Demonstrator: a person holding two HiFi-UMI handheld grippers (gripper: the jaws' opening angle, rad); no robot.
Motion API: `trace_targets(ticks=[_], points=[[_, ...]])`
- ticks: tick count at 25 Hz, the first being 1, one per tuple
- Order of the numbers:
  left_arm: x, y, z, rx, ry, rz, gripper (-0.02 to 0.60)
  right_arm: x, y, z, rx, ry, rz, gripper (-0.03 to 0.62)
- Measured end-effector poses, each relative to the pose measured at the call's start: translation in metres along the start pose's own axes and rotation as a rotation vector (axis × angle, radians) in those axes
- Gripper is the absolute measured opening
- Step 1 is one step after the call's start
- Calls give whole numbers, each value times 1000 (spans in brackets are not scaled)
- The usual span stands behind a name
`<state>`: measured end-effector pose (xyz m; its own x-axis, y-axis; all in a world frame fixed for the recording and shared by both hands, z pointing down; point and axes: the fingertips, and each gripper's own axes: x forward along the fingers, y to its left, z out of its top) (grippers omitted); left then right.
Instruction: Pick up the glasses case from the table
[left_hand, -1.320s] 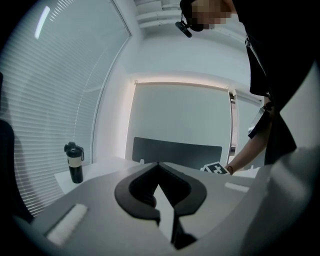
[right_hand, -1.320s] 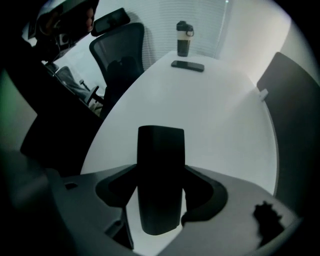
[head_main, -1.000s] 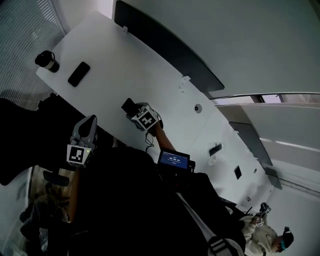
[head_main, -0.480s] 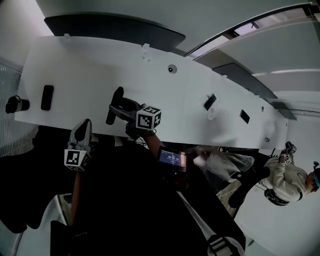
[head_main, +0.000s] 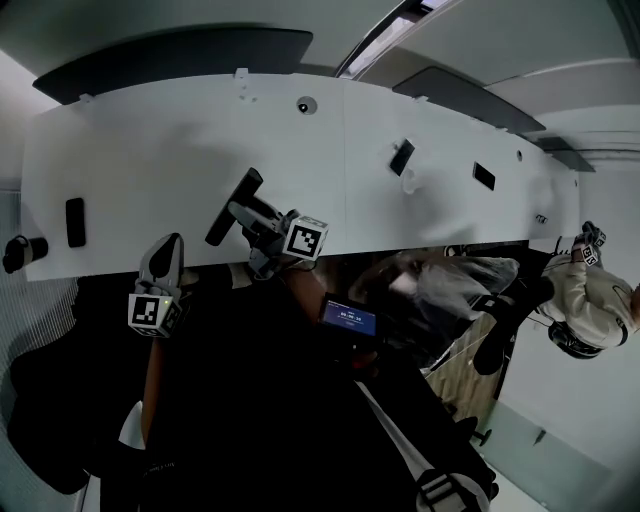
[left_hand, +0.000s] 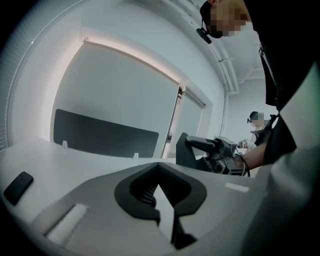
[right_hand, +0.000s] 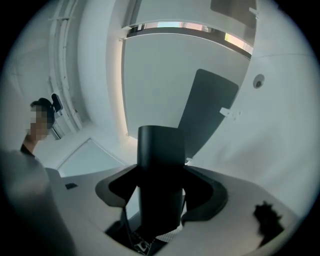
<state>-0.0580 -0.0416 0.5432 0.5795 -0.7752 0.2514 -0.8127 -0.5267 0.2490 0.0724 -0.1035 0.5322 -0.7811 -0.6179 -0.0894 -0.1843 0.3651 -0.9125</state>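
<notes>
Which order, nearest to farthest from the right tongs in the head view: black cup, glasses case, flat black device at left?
1. glasses case, gripped in the right tongs.
2. flat black device, to the left.
3. black cup, table's far-left end.

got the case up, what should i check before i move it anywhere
1. Right gripper shut on the glasses case: ok, jaws press both sides.
2. Case off the white table: ok, it looks lifted.
3. Grip centred on the case: not ok, held near one end, most of it sticks out past the jaws.
4. Left gripper free: ok, jaws together, nothing between them.
5. Flat black object out of the way: ok, far off to the left.
</notes>
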Motion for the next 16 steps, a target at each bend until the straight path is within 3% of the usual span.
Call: trace_targets(ticks=[7,16], points=[[6,-6,-5,25,22,-25,9,-1,15,6,4,-27,65,302],[5,-15,-14,18,38,-16,9,-8,10,12,59,-65,81,302]])
